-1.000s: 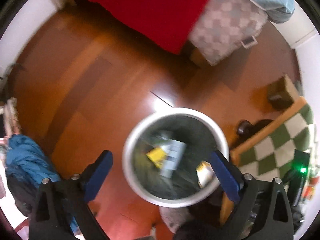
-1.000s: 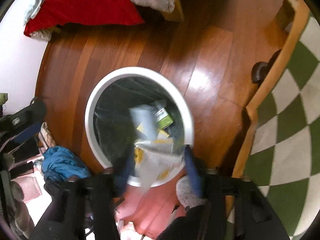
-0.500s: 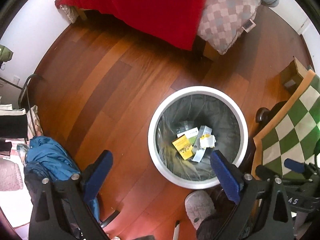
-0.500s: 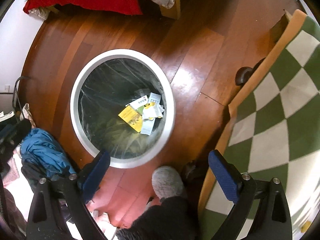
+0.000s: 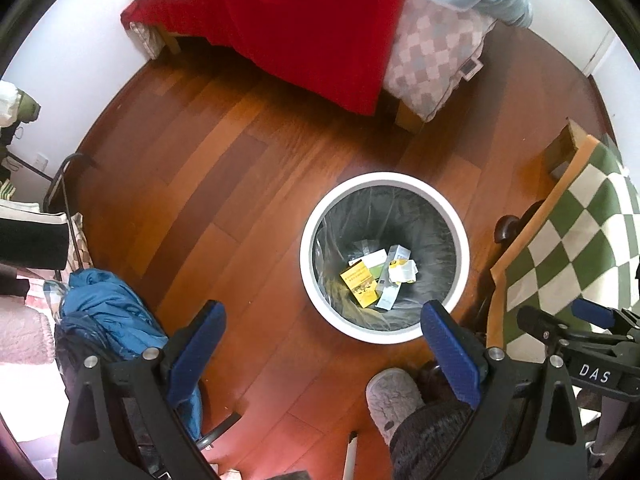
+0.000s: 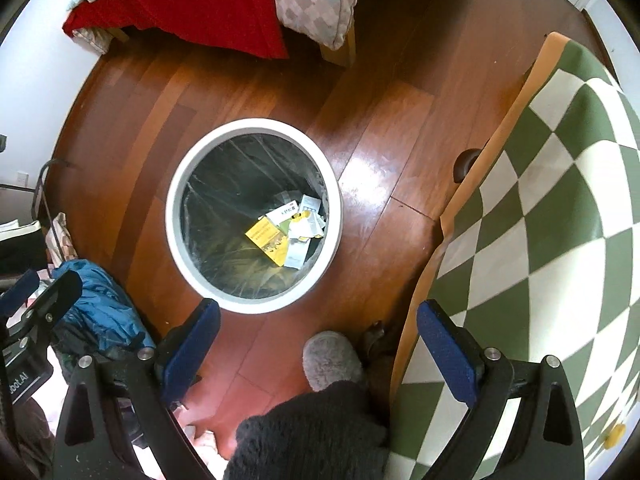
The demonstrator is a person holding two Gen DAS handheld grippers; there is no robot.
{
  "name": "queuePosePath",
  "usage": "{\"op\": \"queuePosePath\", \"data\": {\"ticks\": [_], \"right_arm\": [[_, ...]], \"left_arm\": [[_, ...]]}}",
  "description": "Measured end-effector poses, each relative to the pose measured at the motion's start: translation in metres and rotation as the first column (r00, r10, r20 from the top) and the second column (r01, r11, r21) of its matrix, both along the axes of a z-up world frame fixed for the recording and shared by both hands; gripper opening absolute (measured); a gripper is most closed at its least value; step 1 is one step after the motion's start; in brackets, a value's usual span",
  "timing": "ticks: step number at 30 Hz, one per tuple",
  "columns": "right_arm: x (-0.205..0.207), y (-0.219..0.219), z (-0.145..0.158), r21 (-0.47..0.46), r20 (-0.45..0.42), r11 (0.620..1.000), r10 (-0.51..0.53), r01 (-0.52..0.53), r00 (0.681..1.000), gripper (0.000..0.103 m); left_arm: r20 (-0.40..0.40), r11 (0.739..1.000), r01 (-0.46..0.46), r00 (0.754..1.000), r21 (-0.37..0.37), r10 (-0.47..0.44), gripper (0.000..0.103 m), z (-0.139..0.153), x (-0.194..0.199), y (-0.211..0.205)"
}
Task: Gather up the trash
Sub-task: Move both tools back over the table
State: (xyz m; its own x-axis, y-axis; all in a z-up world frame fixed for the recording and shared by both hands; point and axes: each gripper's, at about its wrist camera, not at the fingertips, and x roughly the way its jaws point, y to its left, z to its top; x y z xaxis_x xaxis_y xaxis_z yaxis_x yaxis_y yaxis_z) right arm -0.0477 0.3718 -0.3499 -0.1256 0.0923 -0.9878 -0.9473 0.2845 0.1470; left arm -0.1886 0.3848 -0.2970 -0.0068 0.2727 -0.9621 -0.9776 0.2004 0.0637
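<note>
Both grippers, left (image 5: 322,344) and right (image 6: 318,344), are held wide, empty; trash (image 6: 286,234) is seen in bin (image 6: 176,216); right gripper's blue pad (image 5: 592,314) is caught only by left view.

Glossy wood, clear film, paper, cloth

Ahead of the claws, polished wooden floor (image 6: 376,128) reflects light; the white bin (image 6: 175,216) holds a shiny plastic liner (image 6: 224,184) and paper scraps (image 6: 288,232). Fuzzy grey slipper (image 6: 332,360) below.

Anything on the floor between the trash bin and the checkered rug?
Only bare wood floor between the trash bin and the checkered rug, clearest in the right wrist view.
</note>
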Motion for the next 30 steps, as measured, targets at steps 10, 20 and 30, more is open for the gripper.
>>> {"op": "queuePosePath", "data": {"ticks": [10,20,30], "right_arm": [[0.005,-0.054,0.082,0.164,-0.021,0.986,-0.02,0.023,1.0,0.1],[0.016,-0.123,0.174,0.371,-0.055,0.926,-0.061,0.077,0.997,0.1],[0.07,-0.225,0.214,0.463,-0.191,0.842,-0.209,0.276,0.959,0.1]], "left_arm": [[0.046,0.989,-0.005,0.999,0.15,-0.002,0.099,0.076,-0.008,-0.047],[0.063,0.956,0.013,0.997,0.293,-0.033,0.099,0.142,0.003,-0.098],[0.065,0.944,0.122,0.987,0.308,-0.149,0.099,0.152,0.072,-0.152]]}}
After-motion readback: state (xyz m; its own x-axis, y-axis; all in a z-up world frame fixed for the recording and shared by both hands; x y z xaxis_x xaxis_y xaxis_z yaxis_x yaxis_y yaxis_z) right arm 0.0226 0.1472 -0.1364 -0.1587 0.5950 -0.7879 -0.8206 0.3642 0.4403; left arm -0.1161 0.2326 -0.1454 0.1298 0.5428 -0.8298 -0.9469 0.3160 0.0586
